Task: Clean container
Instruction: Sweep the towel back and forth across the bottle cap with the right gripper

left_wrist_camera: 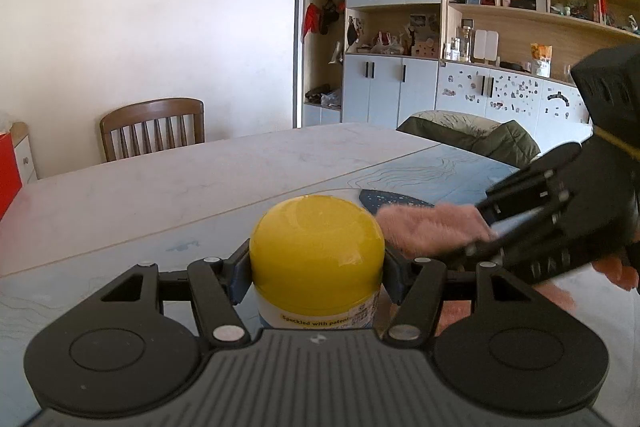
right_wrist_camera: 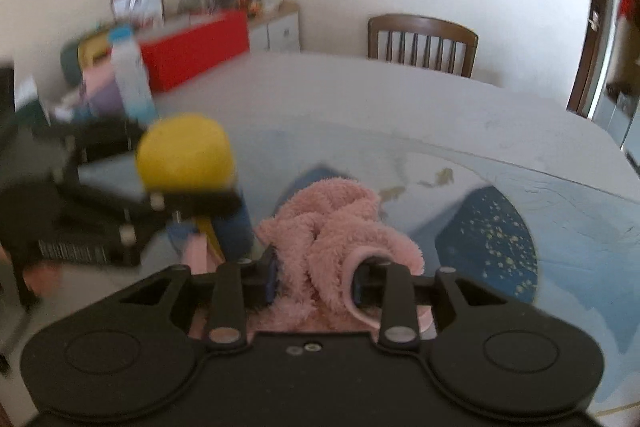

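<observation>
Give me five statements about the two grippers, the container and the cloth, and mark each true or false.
1. The left gripper is shut on the container. True.
2. The container's cap is red. False: it is yellow.
3. The right gripper holds a pink cloth. True.
4. The cloth is spread flat on the table. False: it is bunched between the right gripper's fingers.
5. A wooden chair stands at the table's far side. True.
</observation>
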